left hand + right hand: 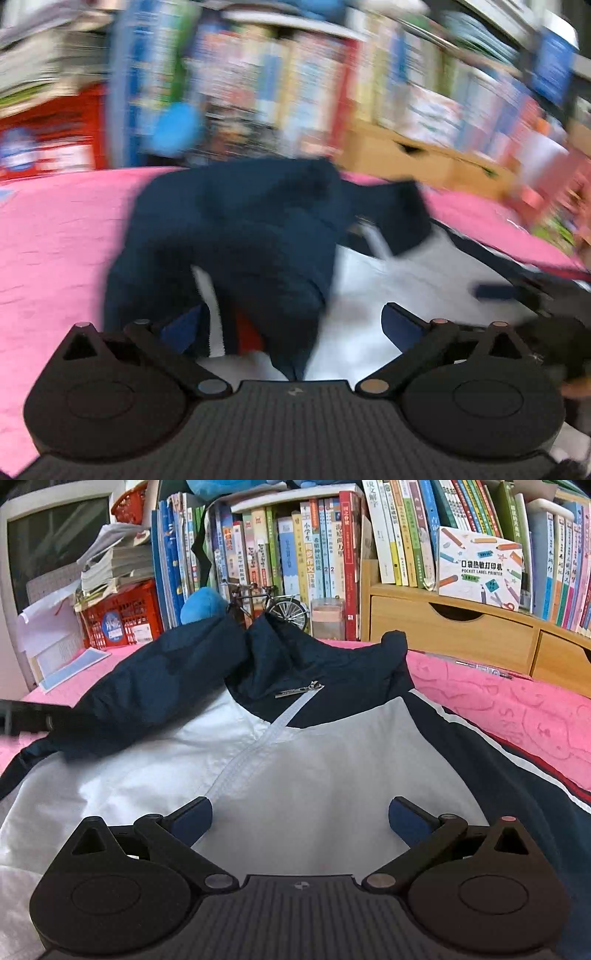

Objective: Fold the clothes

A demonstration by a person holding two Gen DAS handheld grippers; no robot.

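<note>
Jacket: A navy-and-white zip-front jacket lies front-up on the pink bedspread, collar toward the bookshelf. You see one navy sleeve already laid across the white chest panel.
Handling: Judge the fabric as thin, light and limp. It creases readily and looks smooth enough to slide over itself, so expect a folded part to creep back unless you lay it flat.
Hard parts: The metal zip pull and the zipper tape are the only stiff elements. Do not clamp on them.
Where to grip: Take a doubled edge, such as a cuff, the hem or the striped side seam. A pinch on the flat chest panel likely lifts only one layer.
Left gripper: Its jaws stand wide apart and hold nothing. Bunched navy cloth lies just ahead between the fingers, though this view is blurred, so contact cannot be confirmed.
Right gripper: Its jaws stand wide apart over the white panel and hold nothing.
Surroundings: The bedspread is soft, so press lightly when you smooth a fold. A wooden drawer unit stands behind the bed.
</note>
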